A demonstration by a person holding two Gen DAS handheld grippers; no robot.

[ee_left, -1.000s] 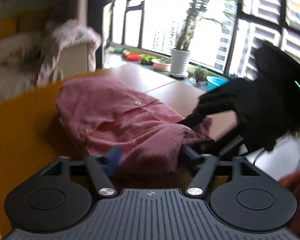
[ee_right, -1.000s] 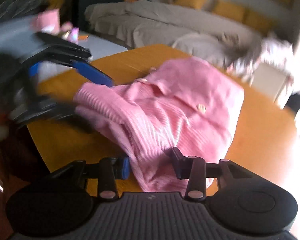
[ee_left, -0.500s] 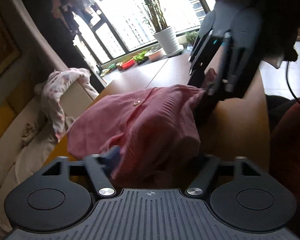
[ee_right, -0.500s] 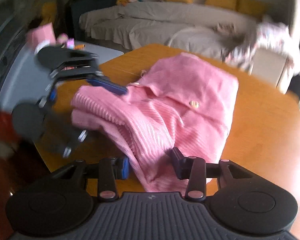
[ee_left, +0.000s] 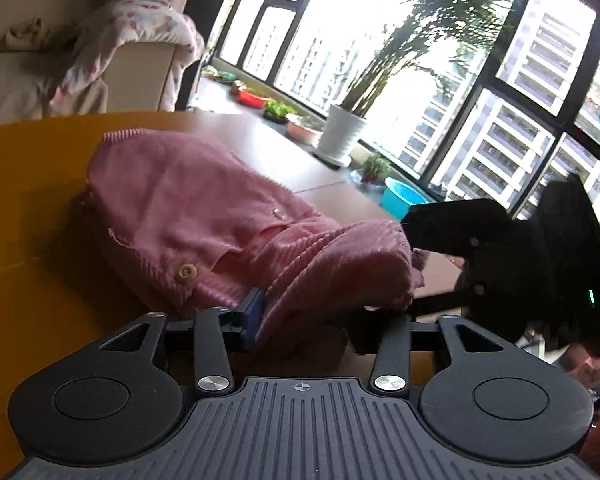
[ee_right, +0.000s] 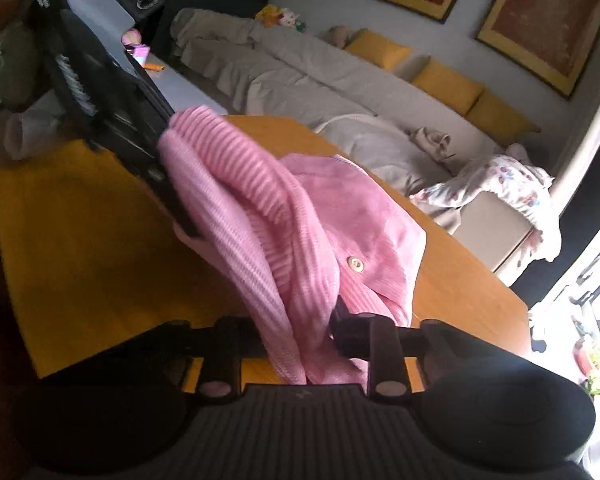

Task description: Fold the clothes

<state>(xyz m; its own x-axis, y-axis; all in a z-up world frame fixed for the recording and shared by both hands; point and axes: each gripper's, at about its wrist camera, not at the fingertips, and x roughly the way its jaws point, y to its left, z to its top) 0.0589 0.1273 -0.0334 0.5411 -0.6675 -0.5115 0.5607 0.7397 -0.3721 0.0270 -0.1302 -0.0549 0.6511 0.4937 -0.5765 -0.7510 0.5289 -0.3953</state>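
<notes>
Right wrist view: right gripper (ee_right: 300, 332) nearest, jaws closing on the pink cardigan (ee_right: 300, 224), ribbed cloth bunched between them. Left wrist view: left gripper (ee_left: 304, 320) with jaws opening, thick fold of cardigan between its fingers. Beyond, bulk of garment heaped on the yellow table (ee_left: 28, 184), buttons showing. Folding judged barely begun; flattening and squaring left. Sofa (ee_right: 340, 80) far behind.

Cardigan (ee_left: 204, 216) on table (ee_left: 28, 184), sofa (ee_right: 340, 92) behind it, potted plant (ee_left: 342, 136) beyond table's far edge
</notes>
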